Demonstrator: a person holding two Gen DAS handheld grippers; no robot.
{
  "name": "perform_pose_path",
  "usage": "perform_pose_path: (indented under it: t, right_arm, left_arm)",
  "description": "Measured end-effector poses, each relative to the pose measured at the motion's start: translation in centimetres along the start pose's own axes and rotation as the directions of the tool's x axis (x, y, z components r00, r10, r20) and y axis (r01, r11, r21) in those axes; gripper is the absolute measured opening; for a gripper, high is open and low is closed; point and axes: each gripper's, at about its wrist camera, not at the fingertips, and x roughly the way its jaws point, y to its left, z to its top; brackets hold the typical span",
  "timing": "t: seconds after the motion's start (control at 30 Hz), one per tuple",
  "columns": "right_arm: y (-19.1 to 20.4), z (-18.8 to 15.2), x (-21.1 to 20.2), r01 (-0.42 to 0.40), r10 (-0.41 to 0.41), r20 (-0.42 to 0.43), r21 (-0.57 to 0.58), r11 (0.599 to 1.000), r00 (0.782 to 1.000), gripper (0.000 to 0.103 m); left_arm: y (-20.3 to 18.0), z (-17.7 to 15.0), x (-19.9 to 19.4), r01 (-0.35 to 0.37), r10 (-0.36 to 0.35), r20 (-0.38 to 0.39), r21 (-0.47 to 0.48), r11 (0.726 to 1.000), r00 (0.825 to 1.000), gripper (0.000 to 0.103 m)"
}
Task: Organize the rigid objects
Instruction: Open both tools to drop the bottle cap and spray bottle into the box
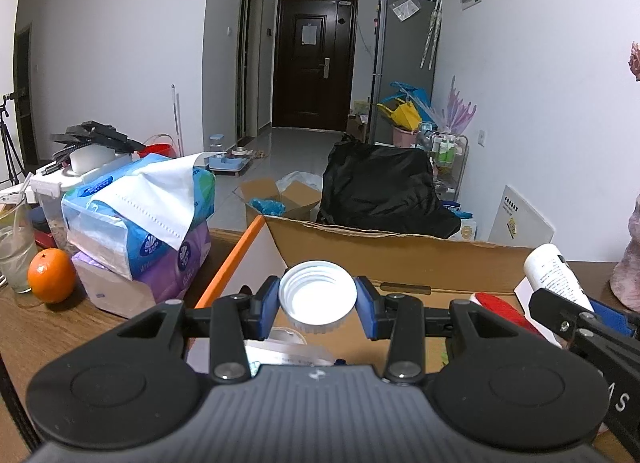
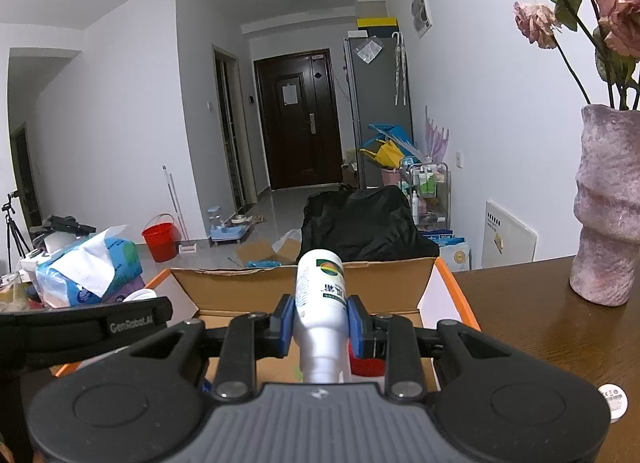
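Note:
My left gripper (image 1: 317, 299) is shut on a white screw cap (image 1: 317, 297), its threaded inside facing the camera, held above the open cardboard box (image 1: 400, 259). In the right wrist view my right gripper (image 2: 320, 321) is shut on a white bottle (image 2: 322, 295) with a printed label, neck toward the camera and base pointing away, over the same cardboard box (image 2: 304, 283). The bottle (image 1: 554, 275) and the right gripper's black frame also show at the right edge of the left wrist view. A red object (image 1: 502, 309) lies inside the box.
Stacked tissue packs (image 1: 140, 219), an orange (image 1: 51, 281) and a glass (image 1: 14, 247) stand left of the box on the wooden table (image 1: 52, 327). A pink vase (image 2: 608, 207) with dried flowers stands at the right. A white disc (image 2: 612, 395) lies by the table's near right.

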Motion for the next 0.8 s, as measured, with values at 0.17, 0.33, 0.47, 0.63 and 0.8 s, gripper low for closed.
perform_pose_path:
  t: [0.17, 0.33, 0.47, 0.63, 0.8]
  right_arm:
    - [0.1, 0.0, 0.4, 0.007, -0.007, -0.013, -0.012, 1.000, 1.000, 0.027]
    - [0.2, 0.1, 0.8, 0.013, -0.013, -0.029, -0.025, 1.000, 0.999, 0.027]
    - [0.2, 0.0, 1.0, 0.021, -0.022, -0.051, -0.034, 0.999, 0.998, 0.027]
    - [0.0, 0.0, 1.1, 0.055, -0.058, -0.067, -0.042, 0.998, 0.996, 0.042]
    - [-0.7, 0.2, 0.5, 0.067, -0.069, -0.052, -0.034, 0.997, 0.996, 0.087]
  left_arm:
    - [-0.1, 0.0, 0.3, -0.009, 0.009, -0.007, 0.009, 1.000, 1.000, 0.041]
    - [-0.2, 0.0, 0.5, 0.000, 0.000, -0.018, 0.010, 1.000, 1.000, 0.042]
    - [-0.2, -0.1, 0.6, 0.008, -0.008, -0.033, 0.015, 1.000, 0.999, 0.051]
    - [0.4, 0.0, 0.6, -0.020, 0.020, -0.020, 0.002, 1.000, 1.000, 0.086]
    - [1.0, 0.1, 0.6, -0.033, 0.033, -0.010, -0.010, 0.999, 0.999, 0.103]
